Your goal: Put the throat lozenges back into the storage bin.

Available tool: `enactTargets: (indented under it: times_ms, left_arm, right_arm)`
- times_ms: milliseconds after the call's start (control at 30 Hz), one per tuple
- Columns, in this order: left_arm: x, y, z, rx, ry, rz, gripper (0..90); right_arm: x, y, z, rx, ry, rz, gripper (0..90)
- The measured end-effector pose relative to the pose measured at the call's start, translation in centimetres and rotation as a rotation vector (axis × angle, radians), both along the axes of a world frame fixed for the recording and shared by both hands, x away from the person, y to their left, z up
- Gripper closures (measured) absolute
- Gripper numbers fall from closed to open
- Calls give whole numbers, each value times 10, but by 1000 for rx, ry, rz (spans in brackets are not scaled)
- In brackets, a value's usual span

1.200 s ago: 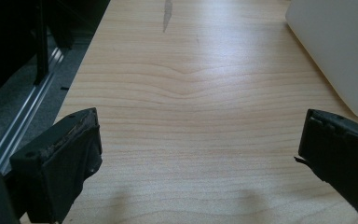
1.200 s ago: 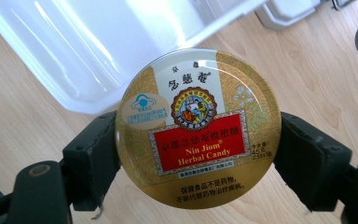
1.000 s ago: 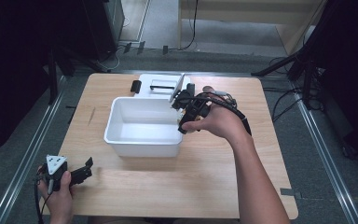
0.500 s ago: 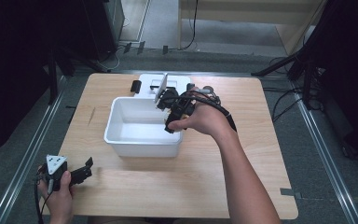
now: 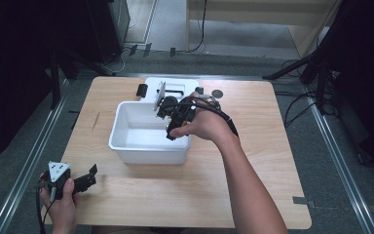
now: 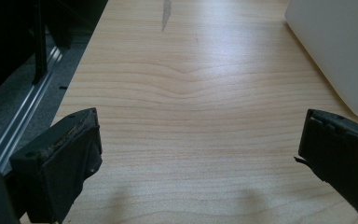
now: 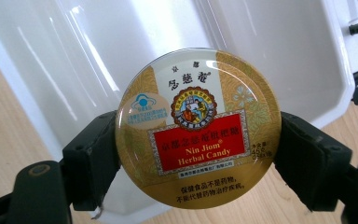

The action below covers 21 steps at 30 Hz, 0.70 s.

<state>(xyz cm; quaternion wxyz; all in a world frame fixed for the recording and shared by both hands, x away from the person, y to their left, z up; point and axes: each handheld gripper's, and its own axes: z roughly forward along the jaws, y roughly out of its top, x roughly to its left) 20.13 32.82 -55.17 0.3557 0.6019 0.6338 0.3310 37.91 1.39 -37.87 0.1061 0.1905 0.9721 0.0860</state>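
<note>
A round gold tin [image 7: 198, 128] with a red label reading "Nin Jiom Herbal Candy" sits between the jaws of my right gripper [image 7: 198, 154], which is shut on its rim. In the high view my right gripper [image 5: 168, 109] hangs over the back right part of the white plastic bin [image 5: 141, 146], whose inside [image 7: 74, 56] spreads behind the tin. My left gripper [image 5: 90, 176] rests near the table's front left corner. Its jaws stand wide apart over bare wood [image 6: 200, 154], and the bin's corner [image 6: 335, 51] lies ahead to the right.
A white lid [image 5: 175, 85] with black handles lies behind the bin. A small black object [image 5: 141, 89] sits to its left and a dark round disc [image 5: 217, 93] to its right. A metal rail [image 5: 29, 165] runs along the floor left of the table.
My right gripper has carried the tin leftward from the bin's back right corner to above the bin's inside. The left gripper has stayed where it was.
</note>
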Motion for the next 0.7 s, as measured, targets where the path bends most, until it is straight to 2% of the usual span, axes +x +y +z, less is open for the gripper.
enactTargets:
  times_ms: [133, 233, 367, 533, 567, 700]
  left_arm:
    - [0, 0, 0, -2, -1, 1, 0]
    - [0, 0, 0, -1, -1, 0, 0]
    - [0, 0, 0, -1, -2, -1, 0]
    - [0, 0, 0, 0, -1, -4, 0]
    - [0, 0, 0, 0, -1, -4, 0]
    - [0, 0, 0, -3, 0, -2, 0]
  right_arm:
    - [2, 0, -8, 8, -10, 44, 203]
    - [4, -1, -12, 24, 10, 41, 203]
    - [6, -1, -18, 7, 1, 43, 203]
    - [7, 0, -27, -5, -8, 83, 202]
    - [6, 1, -31, -22, -21, 101, 202]
    - [8, 3, -39, -39, -25, 107, 200]
